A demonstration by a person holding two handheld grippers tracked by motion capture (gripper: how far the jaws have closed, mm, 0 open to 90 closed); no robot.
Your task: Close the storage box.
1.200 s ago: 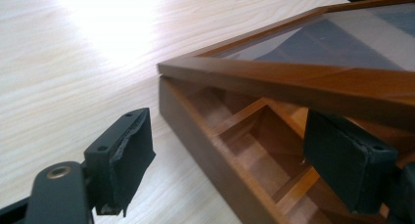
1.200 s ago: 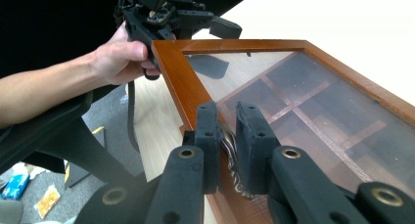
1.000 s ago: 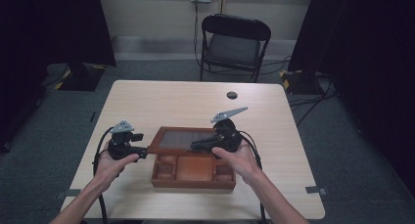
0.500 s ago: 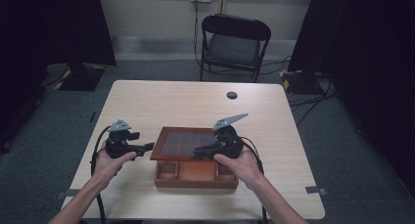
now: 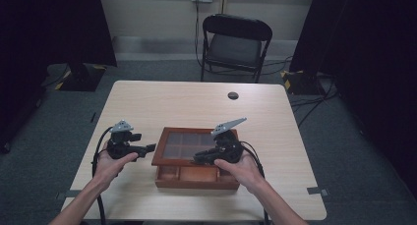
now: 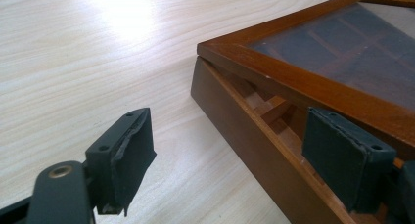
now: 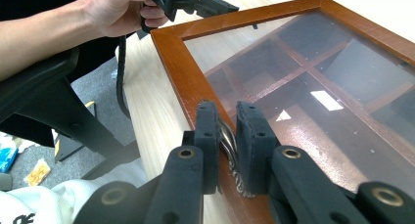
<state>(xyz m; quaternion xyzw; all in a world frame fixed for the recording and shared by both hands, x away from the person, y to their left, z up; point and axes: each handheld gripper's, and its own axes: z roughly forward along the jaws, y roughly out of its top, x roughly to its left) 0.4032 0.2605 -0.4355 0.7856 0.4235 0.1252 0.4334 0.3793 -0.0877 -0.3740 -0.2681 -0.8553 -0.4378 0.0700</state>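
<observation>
One wooden box [image 5: 195, 168] sits on the counter [image 5: 162, 102], near the front edge and about the middle, its glass-paned lid [image 5: 189, 145] lifted at the near side and tilted up over the tray below. Through the glass, wooden dividers split the inside into several compartments, and the open front row shows about three.

Two tools are in play, one in each hand. The right tool [image 7: 226, 136] has its jaws pinched together on a small twisted metal handle [image 7: 230, 146] at the front rim of the lid, and from above that right tool [image 5: 202, 157] sits over the raised edge with the right hand [image 5: 243, 168] behind it.

The left tool [image 5: 150, 148] is at the box's left side, gripped by the left hand [image 5: 109, 163]. In the left gripper view its jaws stand apart with nothing clamped, one pad [image 6: 128, 153] over bare counter, the other [image 6: 340, 155] right by the box's side wall, where the gap under the lid shows.

Farther back: one small dark round thing [image 5: 233, 95] on the counter and one black chair [image 5: 235, 41] beyond it
</observation>
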